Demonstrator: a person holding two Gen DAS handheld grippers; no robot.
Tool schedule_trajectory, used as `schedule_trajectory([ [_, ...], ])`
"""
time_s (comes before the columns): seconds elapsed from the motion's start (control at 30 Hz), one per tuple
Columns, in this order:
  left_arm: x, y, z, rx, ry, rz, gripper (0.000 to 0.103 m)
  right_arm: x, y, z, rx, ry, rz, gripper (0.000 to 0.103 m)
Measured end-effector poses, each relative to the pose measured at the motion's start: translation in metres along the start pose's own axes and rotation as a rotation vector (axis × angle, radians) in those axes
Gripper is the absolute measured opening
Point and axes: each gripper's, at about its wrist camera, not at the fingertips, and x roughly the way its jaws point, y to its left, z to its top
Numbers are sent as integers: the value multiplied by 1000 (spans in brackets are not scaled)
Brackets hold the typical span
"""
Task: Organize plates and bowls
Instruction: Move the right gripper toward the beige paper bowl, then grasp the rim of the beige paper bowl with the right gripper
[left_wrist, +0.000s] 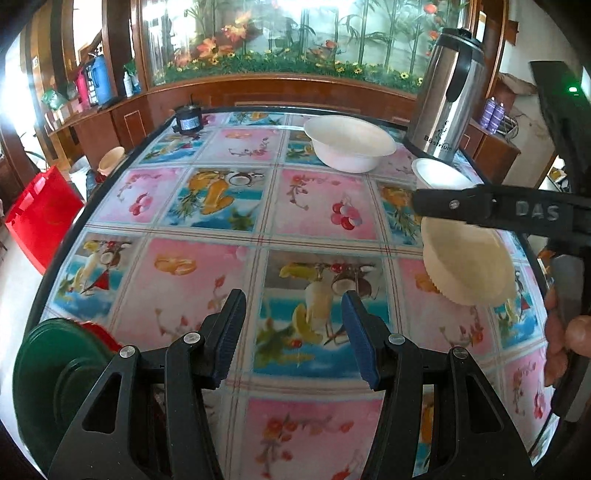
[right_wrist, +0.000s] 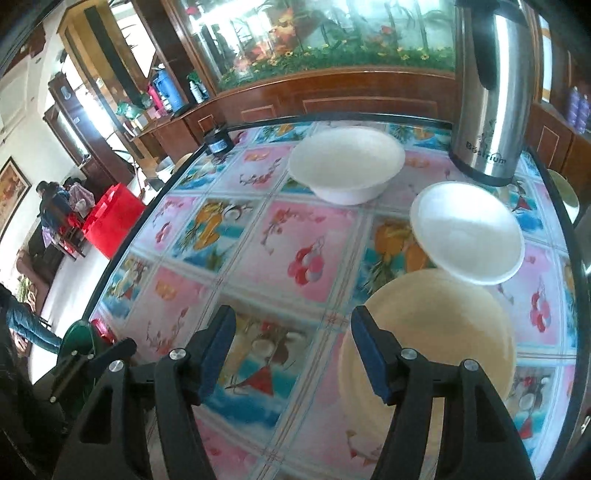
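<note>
- Left gripper (left_wrist: 293, 334) nearest the lens in the left wrist view, blue-padded fingers (left_wrist: 229, 332) spread apart, nothing between them, hovering over the near part of the table (left_wrist: 207, 258).
- Right gripper (right_wrist: 293, 349) likewise had its fingers apart and empty; its right finger overlapped the cream bowl (right_wrist: 443, 325) in the picture, contact could not be told.
- In the left wrist view the right gripper's black arm crossed above the cream bowl (left_wrist: 467, 269), near the table's right edge; the bowl's ribbed outer wall showed.
- Small white bowl (right_wrist: 467, 232) sat just beyond the cream bowl, near the right edge, upright, rims close but touching not clear.
- Large white bowl (right_wrist: 347, 168) stood toward the far edge, apart from the other two, upright.
- Steel thermos jug (right_wrist: 491, 92) stood at the far right corner, just behind the small white bowl.
- Small dark jar (left_wrist: 188, 119) at the far left corner.
- Green plate (left_wrist: 55, 373) at the near left corner, partly behind the left gripper, with something red beside it.
- Fruit-print cloth covered the table.
</note>
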Motion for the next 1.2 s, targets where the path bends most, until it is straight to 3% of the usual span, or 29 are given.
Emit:
schedule_trajectory([
  [0.47, 27, -44, 6, 14, 40, -44, 54, -43, -84, -28, 88, -13, -104, 68],
  [0.7, 37, -68, 9, 15, 67, -72, 54, -60, -123, -41, 171, -35, -113, 68],
  [0.97, 56, -80, 20, -29, 127, -116, 54, -49, -141, -40, 181, -8, -102, 68],
  [1.2, 63, -94, 33, -15, 123, -100, 54, -39, -151, -38, 173, 14, -98, 67],
])
